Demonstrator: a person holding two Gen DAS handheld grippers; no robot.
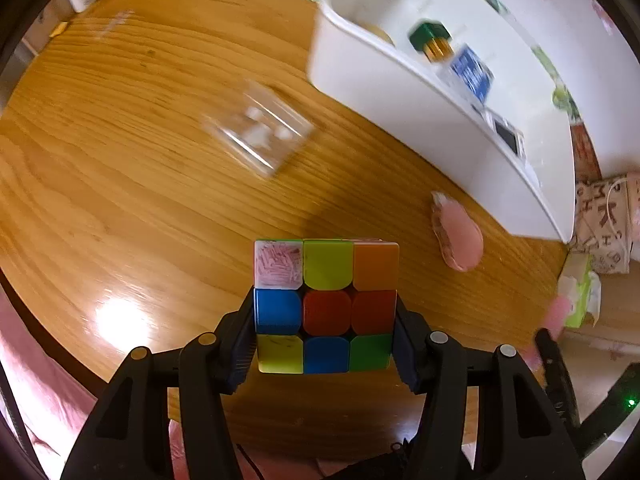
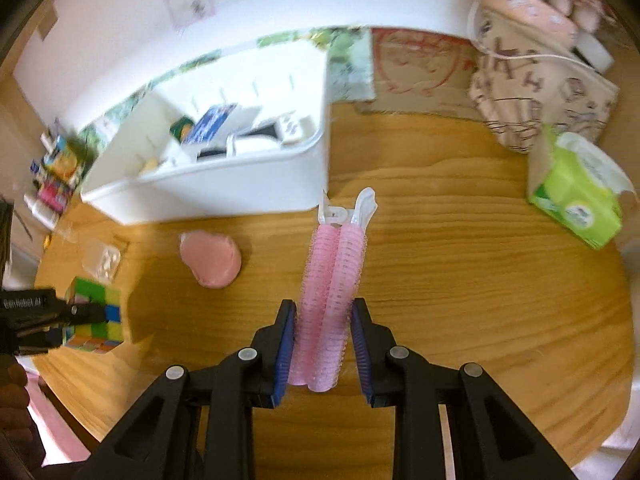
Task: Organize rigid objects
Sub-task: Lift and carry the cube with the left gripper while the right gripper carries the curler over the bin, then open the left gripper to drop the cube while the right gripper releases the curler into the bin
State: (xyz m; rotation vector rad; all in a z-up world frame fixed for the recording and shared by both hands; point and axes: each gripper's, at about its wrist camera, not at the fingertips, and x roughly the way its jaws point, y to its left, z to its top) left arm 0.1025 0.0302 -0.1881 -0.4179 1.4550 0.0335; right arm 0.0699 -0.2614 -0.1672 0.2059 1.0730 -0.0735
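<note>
Above the round wooden table (image 2: 480, 272), the left gripper (image 1: 326, 332) clamped a multicoloured plastic puzzle cube (image 1: 326, 306), while the right gripper (image 2: 324, 344) pinched 2 pink plastic hair rollers (image 2: 330, 292), near the white plastic bin (image 2: 224, 176).

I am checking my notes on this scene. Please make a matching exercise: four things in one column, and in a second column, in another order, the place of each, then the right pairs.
Things:
1. puzzle cube
2. pink hair-roller clip
3. pink pebble-shaped object
4. blue card

Places:
A. lying on the wooden table, held by no one
B. inside the white bin
C. clamped in the left gripper
D. clamped in the right gripper

Pairs: 1-C, 2-D, 3-A, 4-B
</note>
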